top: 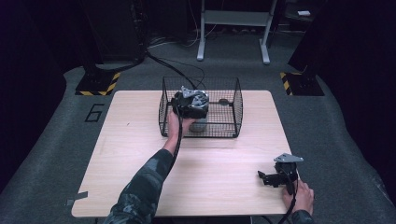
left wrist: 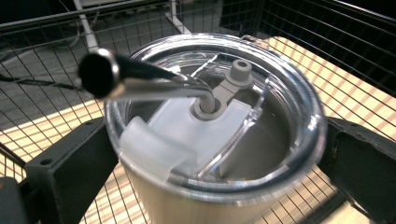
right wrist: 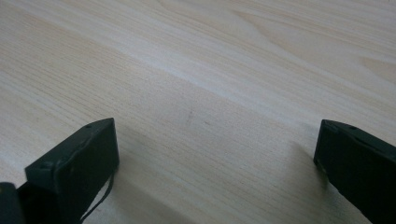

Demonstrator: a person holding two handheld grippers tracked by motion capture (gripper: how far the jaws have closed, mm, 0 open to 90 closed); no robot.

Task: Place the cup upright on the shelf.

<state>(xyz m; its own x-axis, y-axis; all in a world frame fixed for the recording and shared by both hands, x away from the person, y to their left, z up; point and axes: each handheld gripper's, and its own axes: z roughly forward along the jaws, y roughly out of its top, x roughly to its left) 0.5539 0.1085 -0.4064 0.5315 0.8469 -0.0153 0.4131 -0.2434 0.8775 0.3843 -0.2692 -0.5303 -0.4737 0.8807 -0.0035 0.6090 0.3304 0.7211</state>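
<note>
Black jaws of my left tongs (left wrist: 215, 154) sit either side of a steel tumbler (left wrist: 187, 205), touching its rim, so I read them as pinching it. My left gripper view reveals its clear lid (left wrist: 261, 154) and dark metal straw (left wrist: 140, 77); the high view gives just a grey cup inside the wire basket (top: 236, 100). My right tongs (right wrist: 215, 154) rest spread on the bare pale-wood surface (right wrist: 224, 60), well apart at the near right corner.
</note>
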